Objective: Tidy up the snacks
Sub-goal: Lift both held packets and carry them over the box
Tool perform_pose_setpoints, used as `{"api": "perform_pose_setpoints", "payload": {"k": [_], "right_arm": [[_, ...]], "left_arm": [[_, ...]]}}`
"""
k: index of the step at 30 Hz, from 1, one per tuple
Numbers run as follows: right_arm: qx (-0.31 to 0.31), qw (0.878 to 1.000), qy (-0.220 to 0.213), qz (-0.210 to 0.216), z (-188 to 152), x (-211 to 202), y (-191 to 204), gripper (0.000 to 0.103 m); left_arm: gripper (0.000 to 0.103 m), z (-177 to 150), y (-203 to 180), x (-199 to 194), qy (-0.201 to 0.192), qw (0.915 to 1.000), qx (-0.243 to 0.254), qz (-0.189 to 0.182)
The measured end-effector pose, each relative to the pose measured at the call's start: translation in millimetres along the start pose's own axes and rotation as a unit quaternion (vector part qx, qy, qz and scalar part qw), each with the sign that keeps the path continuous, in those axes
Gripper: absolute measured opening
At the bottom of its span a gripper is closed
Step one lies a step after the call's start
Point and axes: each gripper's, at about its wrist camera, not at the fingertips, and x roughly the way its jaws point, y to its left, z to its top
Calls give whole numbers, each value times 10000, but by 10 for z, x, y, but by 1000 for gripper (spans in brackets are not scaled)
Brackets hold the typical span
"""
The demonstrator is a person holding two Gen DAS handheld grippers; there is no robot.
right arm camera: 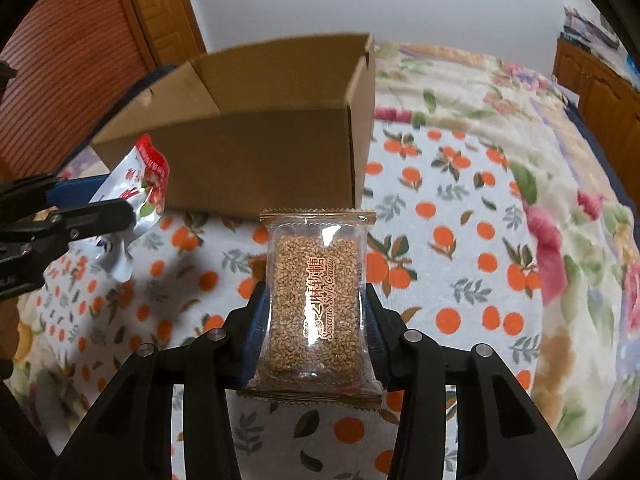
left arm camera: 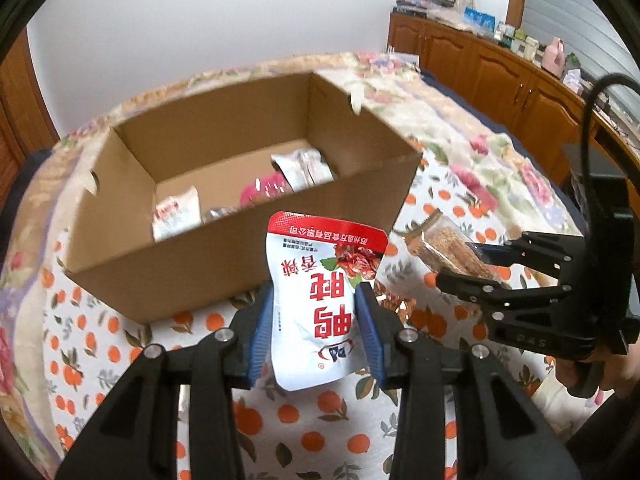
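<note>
My left gripper (left arm camera: 316, 320) is shut on a white and red snack pouch (left arm camera: 320, 296), held above the bed just in front of an open cardboard box (left arm camera: 248, 240). The box holds several snack packets, among them a silver one (left arm camera: 304, 168) and a pink one (left arm camera: 266, 190). My right gripper (right arm camera: 316, 320) is shut on a clear sesame candy pack (right arm camera: 316, 304), held above the blanket to the right of the box (right arm camera: 256, 152). The right gripper also shows in the left wrist view (left arm camera: 476, 264), and the left gripper with its pouch (right arm camera: 136, 188) shows in the right wrist view.
A blanket printed with oranges and flowers (right arm camera: 460, 220) covers the bed under everything. A wooden cabinet (left arm camera: 500, 68) with clutter on top runs along the right wall. A wooden door (right arm camera: 80, 48) stands behind the box at the left.
</note>
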Motion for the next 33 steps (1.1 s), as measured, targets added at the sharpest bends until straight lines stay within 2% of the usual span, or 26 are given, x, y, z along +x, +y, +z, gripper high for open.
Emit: {"api": "perform_pose_setpoints", "payload": {"k": [13,33], "right_arm": [[-150,9979,-619,86,176,-524,92,45],[-230,9939,-1082,17,315,-799,203,45]], "left_arm": [[39,200,282,-430,-429,9989,-183,108],[39,448,438,-761,-956,9946,-222,341]]}}
